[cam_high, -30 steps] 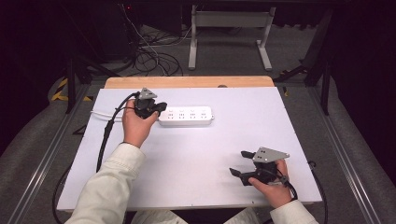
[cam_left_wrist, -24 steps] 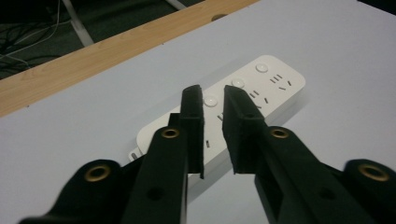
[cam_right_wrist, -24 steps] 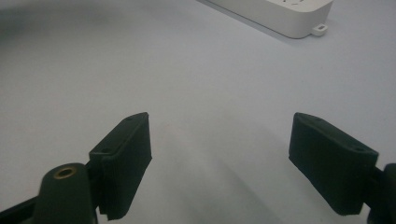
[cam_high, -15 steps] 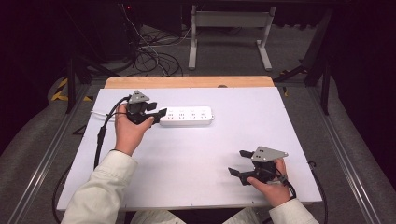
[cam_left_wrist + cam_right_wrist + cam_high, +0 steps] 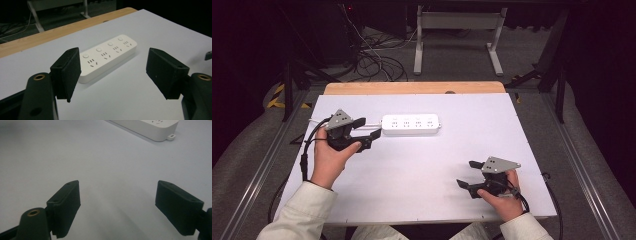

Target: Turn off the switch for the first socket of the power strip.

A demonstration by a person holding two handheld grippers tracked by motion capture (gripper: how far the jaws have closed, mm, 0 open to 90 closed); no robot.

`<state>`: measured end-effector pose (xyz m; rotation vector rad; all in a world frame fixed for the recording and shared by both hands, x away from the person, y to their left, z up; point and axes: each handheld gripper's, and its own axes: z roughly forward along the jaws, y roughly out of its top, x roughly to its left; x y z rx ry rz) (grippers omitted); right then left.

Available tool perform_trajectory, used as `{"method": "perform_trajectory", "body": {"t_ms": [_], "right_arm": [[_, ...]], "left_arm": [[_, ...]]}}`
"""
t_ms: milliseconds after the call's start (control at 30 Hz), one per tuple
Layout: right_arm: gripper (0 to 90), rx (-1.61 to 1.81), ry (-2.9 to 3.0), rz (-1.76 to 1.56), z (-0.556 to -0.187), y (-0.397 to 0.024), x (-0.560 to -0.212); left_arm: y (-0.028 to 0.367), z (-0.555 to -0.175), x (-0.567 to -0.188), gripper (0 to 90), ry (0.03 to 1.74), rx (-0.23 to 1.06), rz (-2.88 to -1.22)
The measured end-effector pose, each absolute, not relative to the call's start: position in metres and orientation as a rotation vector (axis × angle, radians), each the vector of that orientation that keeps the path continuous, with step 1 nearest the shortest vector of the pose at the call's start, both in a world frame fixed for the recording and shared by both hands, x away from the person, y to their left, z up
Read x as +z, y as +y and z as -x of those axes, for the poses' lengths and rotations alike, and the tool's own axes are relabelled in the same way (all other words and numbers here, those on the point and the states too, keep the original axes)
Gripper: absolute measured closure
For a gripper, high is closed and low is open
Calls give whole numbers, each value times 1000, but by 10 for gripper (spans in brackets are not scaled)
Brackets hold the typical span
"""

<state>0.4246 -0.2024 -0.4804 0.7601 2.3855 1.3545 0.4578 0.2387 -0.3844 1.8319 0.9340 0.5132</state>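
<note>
A white power strip (image 5: pixel 411 124) with several sockets lies flat at the table's far middle. In the left gripper view the power strip (image 5: pixel 107 53) runs away from the jaws, just ahead of them. My left gripper (image 5: pixel 368 127) hovers by the strip's left end, open and holding nothing. Between its wide-apart jaws in its own view, the left gripper (image 5: pixel 113 72) frames bare table. My right gripper (image 5: pixel 466 173) rests low near the front right, open and empty, pointing left. From the right gripper (image 5: pixel 117 202), the strip's end (image 5: pixel 147 126) lies far ahead.
The white table top (image 5: pixel 422 170) has a wooden strip (image 5: pixel 412 88) along its far edge. A black cable (image 5: pixel 304 155) trails from the left gripper off the table's left side. Beyond the table, cables (image 5: pixel 372 60) and a metal stand (image 5: pixel 457 40) sit on the dark floor.
My left gripper has drawn back to the left and toward the person, away from the strip's left end. The right gripper has stayed put.
</note>
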Motion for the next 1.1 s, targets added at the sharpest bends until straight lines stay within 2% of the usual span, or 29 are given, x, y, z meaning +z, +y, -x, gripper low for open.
{"method": "perform_trajectory", "body": {"t_ms": [100, 233, 500, 700, 900, 1100], "right_arm": [[201, 1358, 2385, -757, -424, -203, -480], [190, 1360, 2387, -754, -424, -203, -480], [177, 1356, 2392, -744, -423, -203, -480], [172, 1351, 2395, -740, -424, -203, -481], [171, 1348, 2398, -740, -423, -203, -481], [169, 1342, 2397, -738, -422, -205, -481]], "left_arm": [[242, -445, -385, 264, 916, 502, -1825], [245, -426, -387, 261, 867, 553, -1841], [251, -401, -395, 238, 814, 538, -1845], [255, -390, -411, 202, 798, 448, -1821], [257, -380, -428, 188, 766, 486, -1850], [258, -372, -448, 185, 776, 468, -1837]]}}
